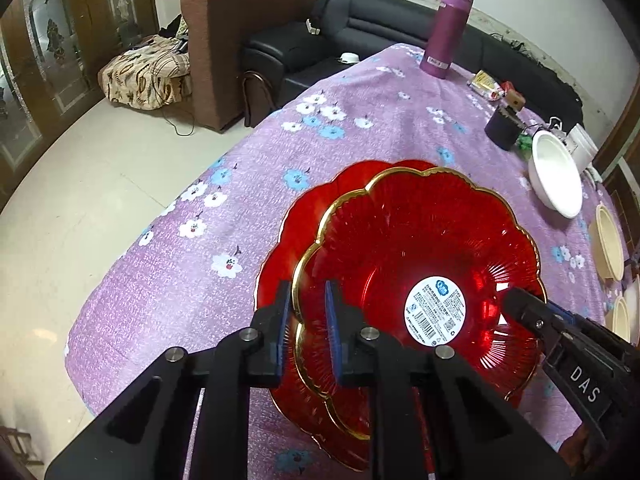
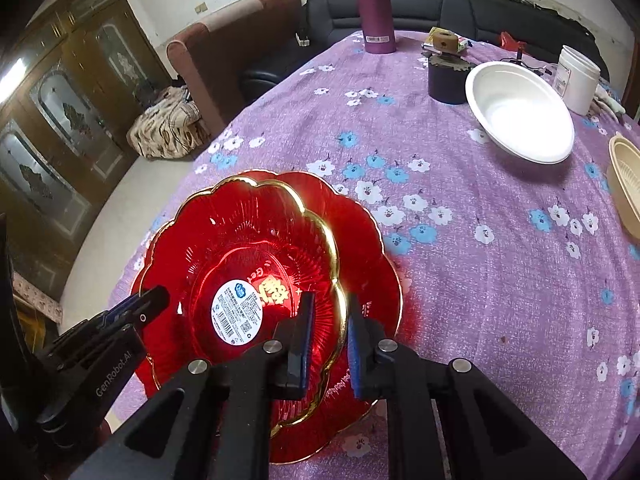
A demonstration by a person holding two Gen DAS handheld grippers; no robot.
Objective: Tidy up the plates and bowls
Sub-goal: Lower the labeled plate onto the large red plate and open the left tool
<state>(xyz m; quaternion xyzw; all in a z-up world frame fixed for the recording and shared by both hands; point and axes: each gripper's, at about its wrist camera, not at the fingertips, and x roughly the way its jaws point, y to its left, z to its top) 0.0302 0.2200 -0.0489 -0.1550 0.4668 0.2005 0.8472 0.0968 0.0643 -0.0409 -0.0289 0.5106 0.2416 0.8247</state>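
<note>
Left wrist view: my left claw [image 1: 308, 320] & right claw [image 2: 330, 336] both pinch upper gold-rimmed red glass plate [image 1: 416, 264], nearly stacked on matching lower plate [image 1: 280, 264]; white bowl [image 2: 520, 112] beyond it unsorted.

Showing on table: two red scalloped plates [image 2: 256, 264], upper [image 1: 420, 272] overlapping lower [image 1: 304, 216]. One white bowl [image 2: 520, 116]. Cream bowls: two showing in left wrist view [image 1: 610, 244] [image 1: 620, 318], one in right wrist view [image 2: 626, 196]. One purple bottle [image 2: 374, 4]. One white jar [image 2: 578, 80]. One dark cylindrical container [image 2: 446, 84].
</note>
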